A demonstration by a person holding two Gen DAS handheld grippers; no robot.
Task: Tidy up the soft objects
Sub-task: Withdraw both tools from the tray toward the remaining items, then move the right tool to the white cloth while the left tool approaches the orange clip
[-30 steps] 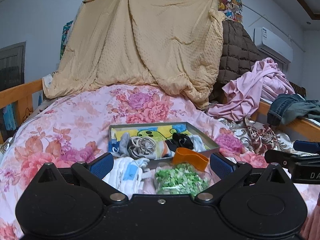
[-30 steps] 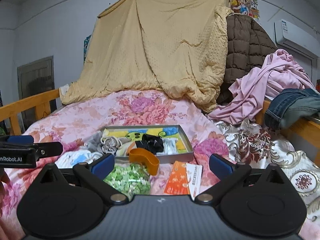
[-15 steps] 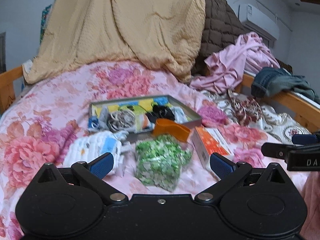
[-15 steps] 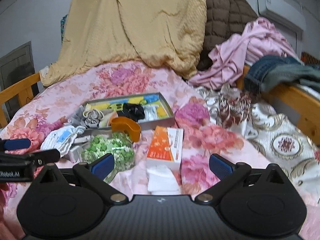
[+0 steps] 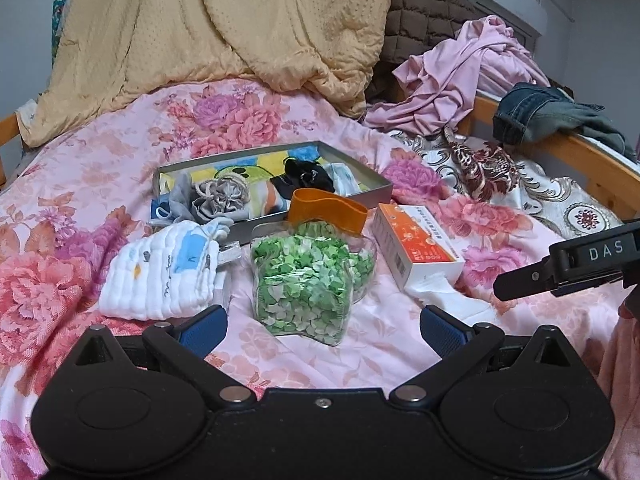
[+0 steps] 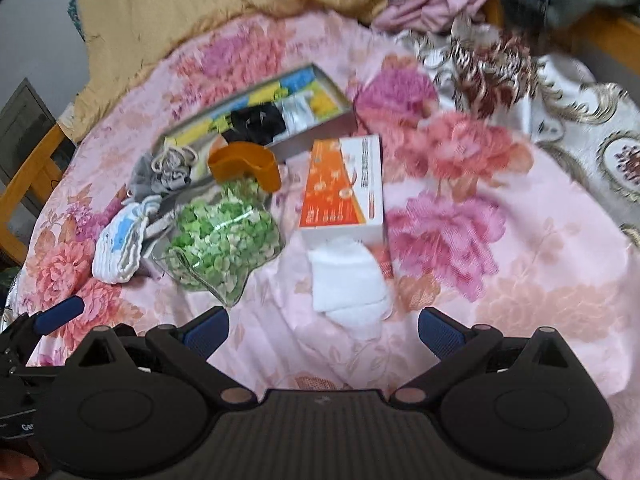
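Observation:
A shallow grey tray (image 5: pixel 376 191) (image 6: pixel 320 130) on the flowered bedspread holds a grey drawstring pouch (image 5: pixel 222 196), a black cloth (image 5: pixel 306 174) (image 6: pixel 256 122) and bright fabric. In front of it lie a folded white cloth (image 5: pixel 160 276) (image 6: pixel 120 248), a clear bag of green bits (image 5: pixel 304 280) (image 6: pixel 222 240), an orange band (image 5: pixel 328 210) (image 6: pixel 246 162), an orange-white box (image 5: pixel 416 240) (image 6: pixel 344 188) and white tissue (image 6: pixel 348 280). My left gripper (image 5: pixel 322 326) is open just short of the green bag. My right gripper (image 6: pixel 322 328) is open just before the tissue.
A tan quilt (image 5: pixel 224 20) and a brown padded blanket (image 5: pixel 424 12) hang behind. Pink clothes (image 5: pixel 464 76) and jeans (image 5: pixel 544 116) drape over the wooden bed rail (image 5: pixel 592 168) on the right. The right gripper's side (image 5: pixel 576 264) shows in the left wrist view.
Both grippers have tipped downward and moved closer to the items on the bed. The right one now looks steeply down at the tissue and box. Both stay open.

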